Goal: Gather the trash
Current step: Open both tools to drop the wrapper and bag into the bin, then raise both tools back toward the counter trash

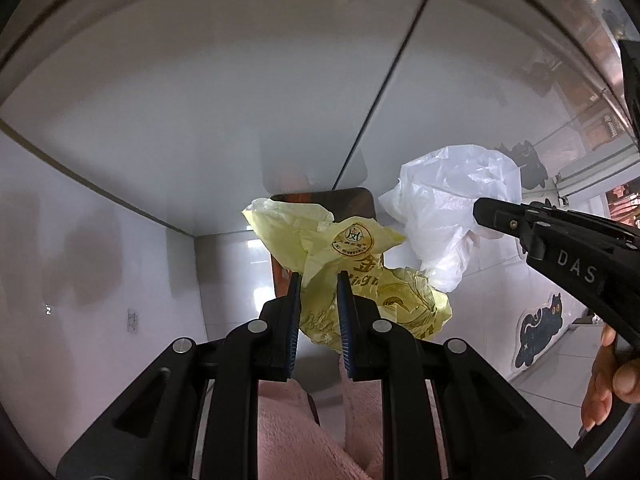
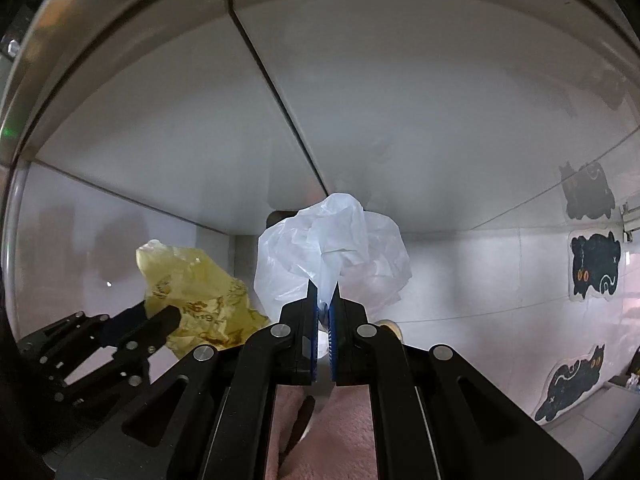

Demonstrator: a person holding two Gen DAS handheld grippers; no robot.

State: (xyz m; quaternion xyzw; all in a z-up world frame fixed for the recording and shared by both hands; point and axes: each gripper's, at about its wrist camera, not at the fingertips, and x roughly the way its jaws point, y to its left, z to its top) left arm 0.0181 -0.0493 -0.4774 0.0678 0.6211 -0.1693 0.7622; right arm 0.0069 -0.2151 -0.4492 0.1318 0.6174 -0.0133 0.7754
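White cabinet panels (image 1: 200, 100) behind; left jaws clenched on yellow bag (image 1: 320, 248), right jaws on white bag (image 2: 332, 240).

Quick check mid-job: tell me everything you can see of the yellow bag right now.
The yellow bag is thin, crumpled plastic, pale yellow with a round brown logo and brown lettering, partly legible at best. It hangs bunched and loose in the air, pinched near its middle between the left gripper fingers, folds spilling out above and below them. The white bag sits close on its right; whether the two touch is unclear. Nothing else is seen touching it.
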